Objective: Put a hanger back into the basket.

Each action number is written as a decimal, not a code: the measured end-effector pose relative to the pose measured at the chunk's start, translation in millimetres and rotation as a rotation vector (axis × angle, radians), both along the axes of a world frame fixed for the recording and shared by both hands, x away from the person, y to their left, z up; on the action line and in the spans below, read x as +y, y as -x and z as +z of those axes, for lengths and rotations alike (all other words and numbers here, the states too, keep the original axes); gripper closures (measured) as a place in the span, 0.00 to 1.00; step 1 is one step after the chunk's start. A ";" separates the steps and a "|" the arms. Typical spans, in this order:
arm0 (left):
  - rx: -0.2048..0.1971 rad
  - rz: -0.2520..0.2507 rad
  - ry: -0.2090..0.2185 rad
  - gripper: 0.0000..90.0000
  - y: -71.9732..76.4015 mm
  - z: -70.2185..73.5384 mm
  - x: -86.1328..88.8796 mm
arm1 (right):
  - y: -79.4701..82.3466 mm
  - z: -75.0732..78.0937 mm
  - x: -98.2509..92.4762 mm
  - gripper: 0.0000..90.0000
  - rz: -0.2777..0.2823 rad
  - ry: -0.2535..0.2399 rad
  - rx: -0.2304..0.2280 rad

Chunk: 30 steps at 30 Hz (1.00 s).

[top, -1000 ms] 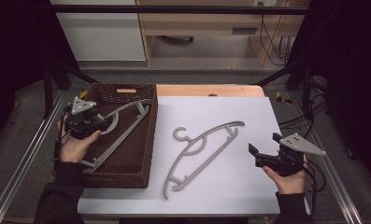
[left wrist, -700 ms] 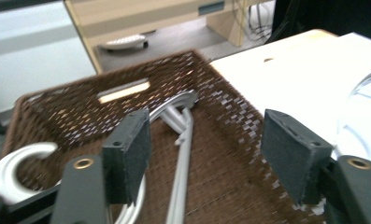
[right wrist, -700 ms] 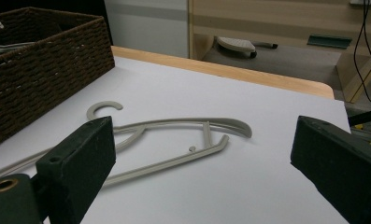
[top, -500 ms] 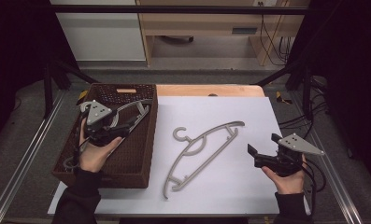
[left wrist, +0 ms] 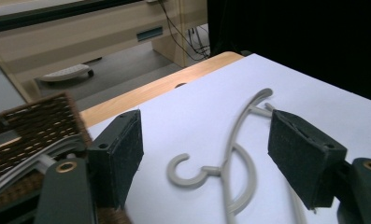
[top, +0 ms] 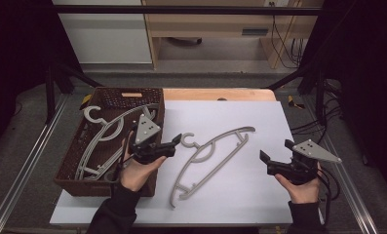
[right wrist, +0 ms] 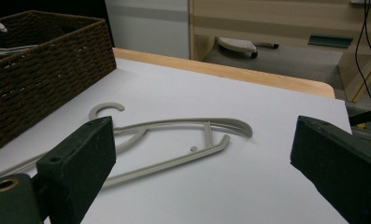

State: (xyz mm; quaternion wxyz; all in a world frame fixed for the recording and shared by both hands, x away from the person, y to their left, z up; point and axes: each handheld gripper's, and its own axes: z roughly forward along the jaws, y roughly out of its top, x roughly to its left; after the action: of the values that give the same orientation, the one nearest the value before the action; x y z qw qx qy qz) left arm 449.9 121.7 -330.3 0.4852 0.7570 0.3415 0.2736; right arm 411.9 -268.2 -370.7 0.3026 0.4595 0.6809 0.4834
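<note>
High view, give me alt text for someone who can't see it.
A grey plastic hanger lies flat on a white table, between a person's two open grippers: the left gripper near its hook, the right gripper apart from it. A brown wicker basket at left holds another grey hanger.

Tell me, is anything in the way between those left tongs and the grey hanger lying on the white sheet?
Nothing visible is. The left tongs hang open just past the basket edge, and bare white sheet lies between them and the hanger, whose hook points toward them.
</note>
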 end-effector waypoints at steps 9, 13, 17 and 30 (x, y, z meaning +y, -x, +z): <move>0.068 -0.032 -0.039 0.31 -2.3 -30.7 -41.2 | 1.5 -0.4 2.6 0.08 0.009 0.008 0.005; 0.101 -0.031 -0.060 0.32 -7.7 -44.7 -53.0 | 2.8 0.6 0.6 0.08 0.004 0.008 0.003; 0.145 -0.023 -0.093 0.34 -14.7 -59.6 -58.8 | 3.7 0.3 -0.2 0.08 0.000 0.003 0.005; 0.252 0.005 -0.185 0.45 -31.4 -103.9 -67.9 | 4.1 -2.6 -0.5 0.10 0.009 0.015 0.014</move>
State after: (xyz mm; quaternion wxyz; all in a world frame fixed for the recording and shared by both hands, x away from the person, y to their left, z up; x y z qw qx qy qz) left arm 481.4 53.8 -434.3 0.3661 0.8260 0.3748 0.2081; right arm 407.8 -268.8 -373.3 0.2989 0.4575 0.6888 0.4763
